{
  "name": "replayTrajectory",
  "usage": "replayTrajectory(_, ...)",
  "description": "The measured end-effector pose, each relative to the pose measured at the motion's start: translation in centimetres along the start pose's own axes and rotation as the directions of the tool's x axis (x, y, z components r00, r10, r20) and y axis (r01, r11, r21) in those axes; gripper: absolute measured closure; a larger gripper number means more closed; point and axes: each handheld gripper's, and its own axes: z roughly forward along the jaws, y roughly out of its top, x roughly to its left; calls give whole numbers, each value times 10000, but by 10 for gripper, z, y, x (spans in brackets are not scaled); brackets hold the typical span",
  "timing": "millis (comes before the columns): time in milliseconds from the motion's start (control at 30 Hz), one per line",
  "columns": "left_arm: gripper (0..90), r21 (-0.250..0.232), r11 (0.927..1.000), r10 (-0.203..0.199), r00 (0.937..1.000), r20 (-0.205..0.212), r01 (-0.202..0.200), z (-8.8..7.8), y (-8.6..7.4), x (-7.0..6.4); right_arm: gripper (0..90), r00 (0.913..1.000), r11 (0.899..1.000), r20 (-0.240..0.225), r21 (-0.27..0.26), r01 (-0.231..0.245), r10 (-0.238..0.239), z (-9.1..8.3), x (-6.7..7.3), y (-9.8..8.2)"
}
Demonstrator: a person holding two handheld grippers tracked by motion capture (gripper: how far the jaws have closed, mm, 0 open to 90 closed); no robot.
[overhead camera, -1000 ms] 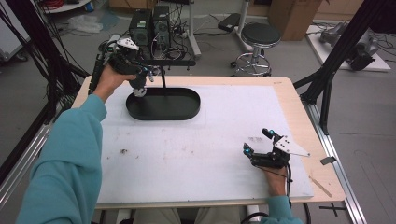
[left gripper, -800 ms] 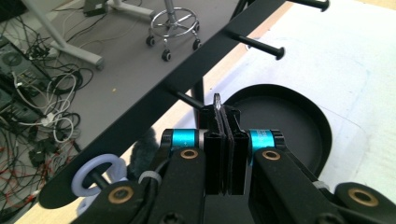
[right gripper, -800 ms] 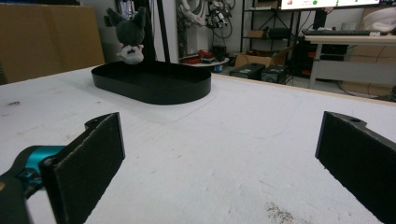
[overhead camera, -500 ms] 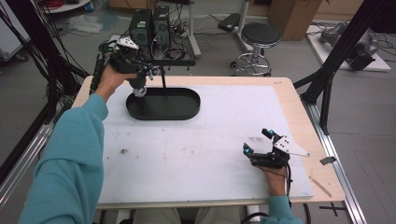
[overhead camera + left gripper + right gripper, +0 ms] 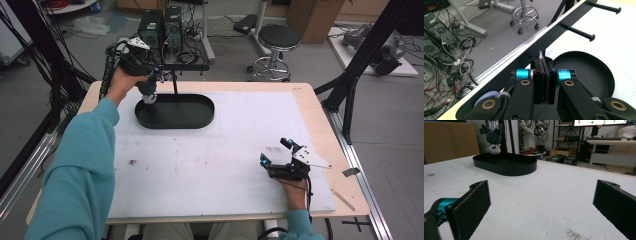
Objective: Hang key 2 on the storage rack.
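My left gripper (image 5: 148, 87) sits up at the far left of the table, jaws fully closed, pinching a thin metal ring (image 5: 540, 54) that pokes out just above the pads in the left gripper view. A small grey-and-white plush keychain (image 5: 493, 139) hangs below it, over the left end of the black oval tray (image 5: 200, 116); I can't tell if it touches the tray. A black stand (image 5: 175, 75) with pegs (image 5: 577, 32) rises from the tray just beside the gripper. My right gripper (image 5: 276, 153) rests low on the white mat (image 5: 210, 160) at the near right, jaws wide apart, nothing between them, well apart from the tray.
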Motion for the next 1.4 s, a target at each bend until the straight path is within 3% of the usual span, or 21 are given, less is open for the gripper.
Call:
replayTrajectory(367,874,-56,9999,-90,9998,-165,89,3,0,1,5,10000,10000,9,2,5,-5,0,0,0)
replayTrajectory(567,733,-371,9990,-265,9995,-166,258,-1,1,3,5,10000,10000,34,8,-15,15,0,0,0)
replayTrajectory(667,578,-581,9980,-285,9990,-355,264,-3,1,4,5,10000,10000,41,-1,42,-42,0,0,0)
replayTrajectory(767,359,-1265,9917,-263,9990,-348,217,-7,1,4,5,10000,10000,47,-6,65,-65,0,0,0)
replayTrajectory(800,276,-1298,9914,-249,9966,-781,146,-7,3,3,6,10000,10000,53,-12,65,-65,0,0,0)
replayTrajectory(833,79,-1306,9914,-231,9954,-925,109,-8,3,2,6,10000,10000,76,-42,59,-58,0,1,-1)
replayTrajectory(900,17,-1638,9860,-384,9986,-366,319,-13,2,3,6,10000,10000,55,-31,52,-52,0,0,-1)
replayTrajectory(1033,17,-2060,9780,-360,9993,-109,330,-26,-3,0,6,9999,10000,87,-39,76,-75,0,1,-1)
replayTrajectory(1100,17,-2192,9755,-247,9995,-194,198,-35,-6,-5,6,9999,9999,97,-46,96,-95,0,1,-1)
replayTrajectory(1167,17,-2496,9683,-122,9997,-188,71,-47,-11,-11,6,9999,9999,124,-63,92,-91,0,1,-1)
replayTrajectory(1400,17,-3500,9367,-17,9998,-204,-55,-85,-48,-35,6,9998,9997,176,-221,135,-131,-1,1,-1)
